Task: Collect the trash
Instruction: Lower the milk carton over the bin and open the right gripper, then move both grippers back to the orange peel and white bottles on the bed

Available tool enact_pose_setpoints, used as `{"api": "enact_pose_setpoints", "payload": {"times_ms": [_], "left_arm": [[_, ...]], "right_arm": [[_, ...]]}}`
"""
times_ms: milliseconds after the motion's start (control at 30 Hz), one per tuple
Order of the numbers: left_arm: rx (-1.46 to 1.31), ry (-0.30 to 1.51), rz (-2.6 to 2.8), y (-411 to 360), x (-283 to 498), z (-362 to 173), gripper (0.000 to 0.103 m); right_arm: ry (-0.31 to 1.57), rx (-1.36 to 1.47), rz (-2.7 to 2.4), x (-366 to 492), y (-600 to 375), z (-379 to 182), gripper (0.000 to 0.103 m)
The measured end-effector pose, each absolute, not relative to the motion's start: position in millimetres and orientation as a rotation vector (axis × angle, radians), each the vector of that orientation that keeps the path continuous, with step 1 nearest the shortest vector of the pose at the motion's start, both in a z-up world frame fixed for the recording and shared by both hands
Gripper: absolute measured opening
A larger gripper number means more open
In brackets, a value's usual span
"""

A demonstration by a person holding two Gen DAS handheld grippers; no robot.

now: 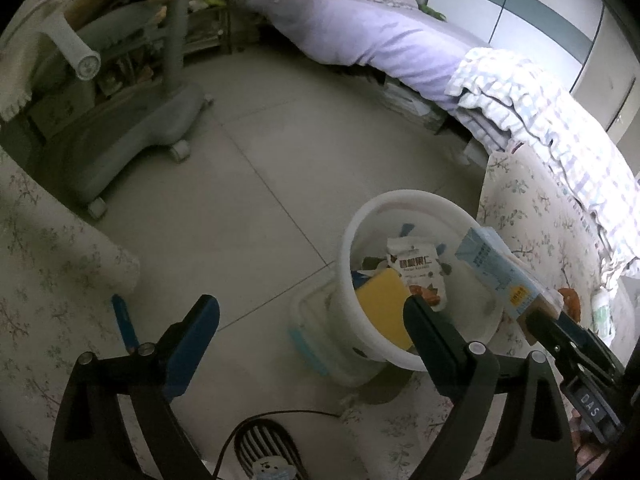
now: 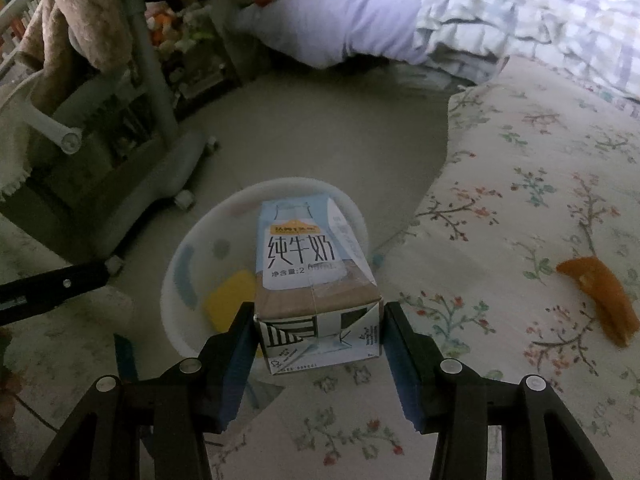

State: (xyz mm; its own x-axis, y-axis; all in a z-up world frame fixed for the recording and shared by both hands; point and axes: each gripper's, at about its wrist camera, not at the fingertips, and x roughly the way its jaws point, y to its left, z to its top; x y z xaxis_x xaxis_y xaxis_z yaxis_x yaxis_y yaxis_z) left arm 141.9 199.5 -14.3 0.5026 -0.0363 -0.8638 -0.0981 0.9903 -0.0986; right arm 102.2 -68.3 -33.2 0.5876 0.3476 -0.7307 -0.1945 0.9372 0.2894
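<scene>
The right tool (image 2: 318, 326) is clamped on a milk carton (image 2: 308, 256) by its bottom end, holding it tilted over the white bin (image 2: 180, 276) that stands on the floor beside the floral bedspread (image 2: 520, 200). Inside the bin lie a yellow sponge (image 1: 382, 304) and a snack packet (image 1: 416, 268). The left tool (image 1: 312, 316) hangs near the bin with its 2 fingers wide apart and nothing between them. An orange peel (image 2: 600, 296) rests on the bedspread, well apart from the carton.
</scene>
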Motion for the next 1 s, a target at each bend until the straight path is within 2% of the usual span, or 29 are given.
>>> {"api": "enact_pose_setpoints", "payload": {"times_ms": [167, 267, 367, 1000], "left_arm": [[-0.151, 1.045, 0.039, 200, 142, -13, 0.095], [-0.149, 1.043, 0.036, 200, 141, -13, 0.095], [-0.149, 1.044, 0.035, 198, 140, -14, 0.095], [-0.115, 1.058, -0.067, 126, 139, -7, 0.095]], "right_arm": [[0.893, 0.203, 0.339, 111, -63, -36, 0.057], [0.913, 0.272, 0.36, 119, -70, -38, 0.07], [0.894, 0.277, 0.341, 116, -76, -34, 0.075], [0.902, 0.185, 0.143, 62, -177, -32, 0.079]]}}
